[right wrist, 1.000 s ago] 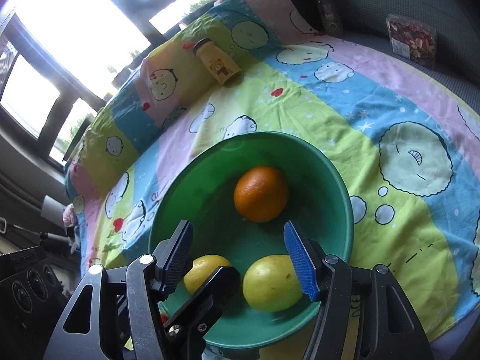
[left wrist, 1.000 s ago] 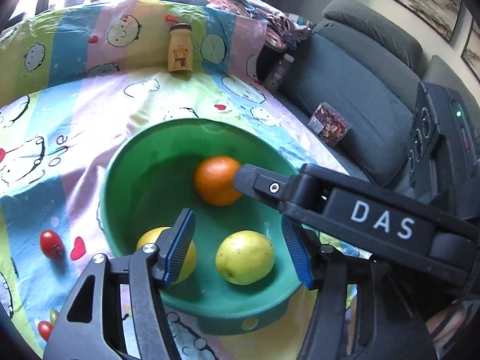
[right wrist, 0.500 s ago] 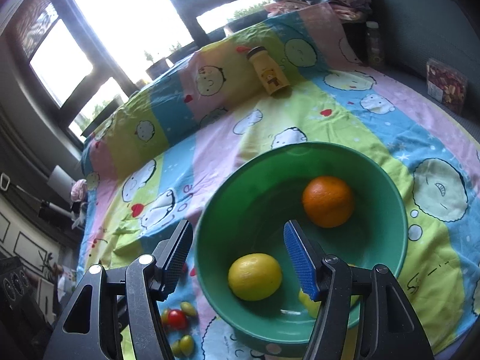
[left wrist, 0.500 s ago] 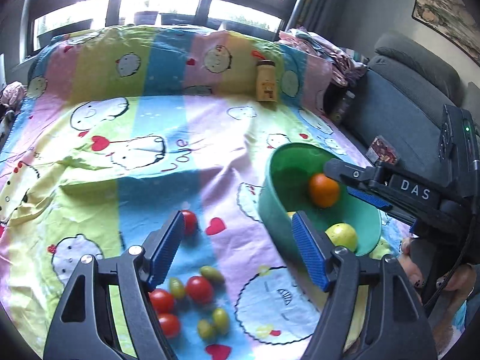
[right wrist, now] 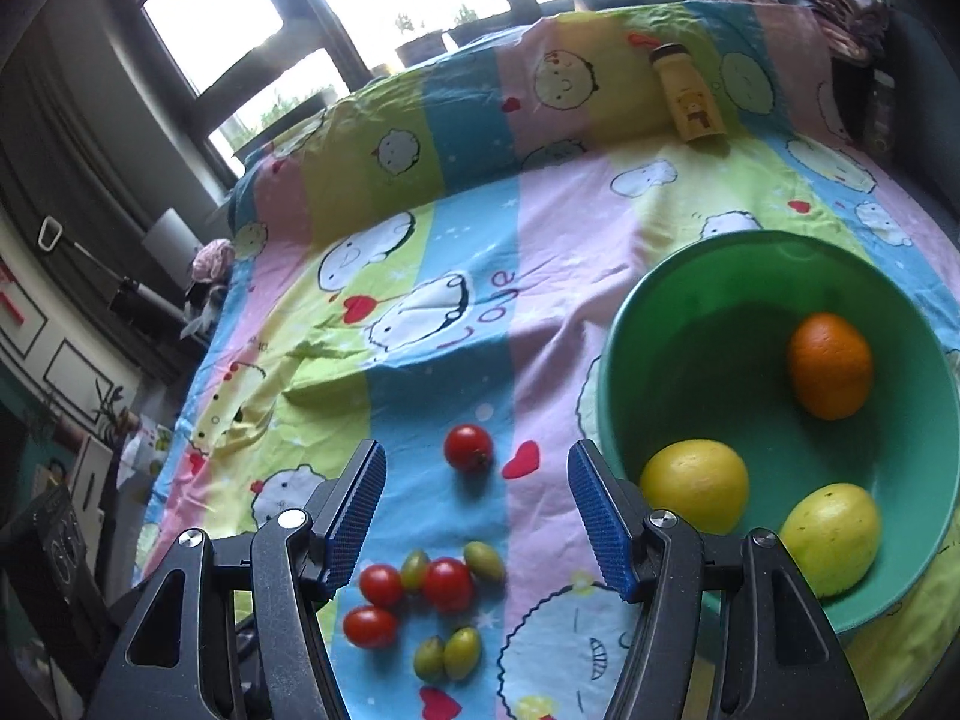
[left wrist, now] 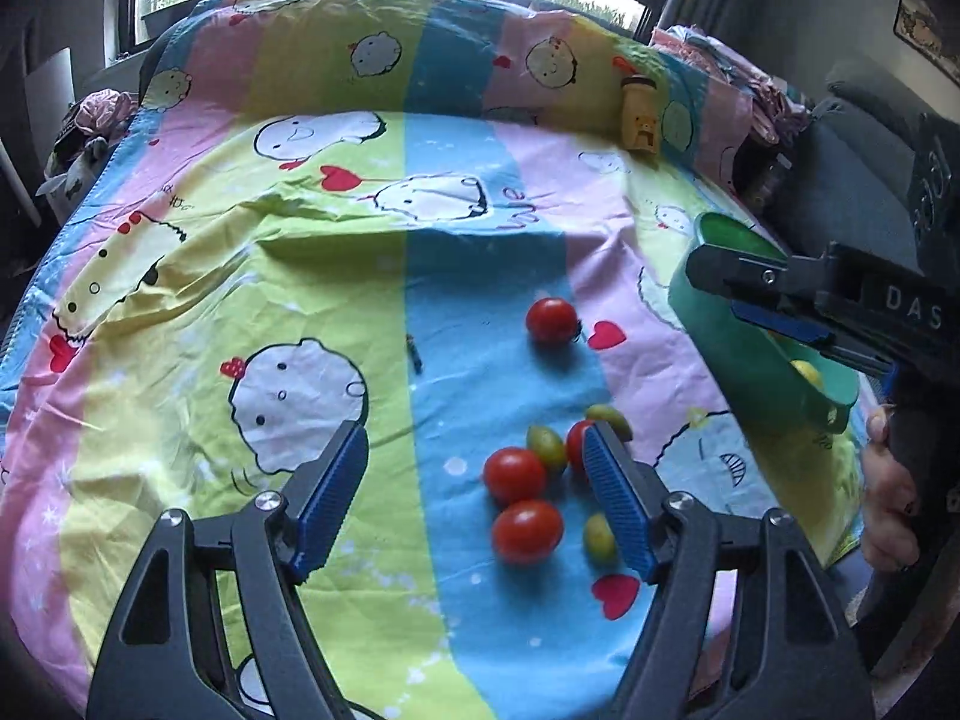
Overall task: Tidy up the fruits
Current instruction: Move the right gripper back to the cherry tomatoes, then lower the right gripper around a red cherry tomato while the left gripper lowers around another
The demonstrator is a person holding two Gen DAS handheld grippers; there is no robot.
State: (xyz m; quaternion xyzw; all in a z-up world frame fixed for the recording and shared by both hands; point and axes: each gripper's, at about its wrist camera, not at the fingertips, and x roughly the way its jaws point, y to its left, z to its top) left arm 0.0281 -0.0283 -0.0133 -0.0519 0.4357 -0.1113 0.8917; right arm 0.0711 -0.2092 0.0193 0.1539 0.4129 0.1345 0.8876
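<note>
A green bowl (right wrist: 708, 276) on the patterned cloth holds an orange (right wrist: 831, 365) and two yellow fruits (right wrist: 695, 485). It shows at the right of the left wrist view (left wrist: 699, 315). A cluster of red tomatoes (right wrist: 447, 583) and small green fruits (right wrist: 459, 651) lies on the cloth left of the bowl, with one lone red tomato (right wrist: 468, 447) farther back. My left gripper (left wrist: 477, 501) is open and empty above the cluster (left wrist: 515, 474). My right gripper (right wrist: 474, 519) is open and empty, above the lone tomato and the cluster.
A yellow bottle (right wrist: 690, 93) leans against the raised back of the cloth. A grey sofa (left wrist: 864, 138) stands to the right. A window runs along the back. My right gripper's body (left wrist: 840, 306) crosses over the bowl in the left wrist view.
Both grippers have pulled back and swung left, away from the bowl. The tomatoes and small green fruits on the cloth have come into view between the fingers.
</note>
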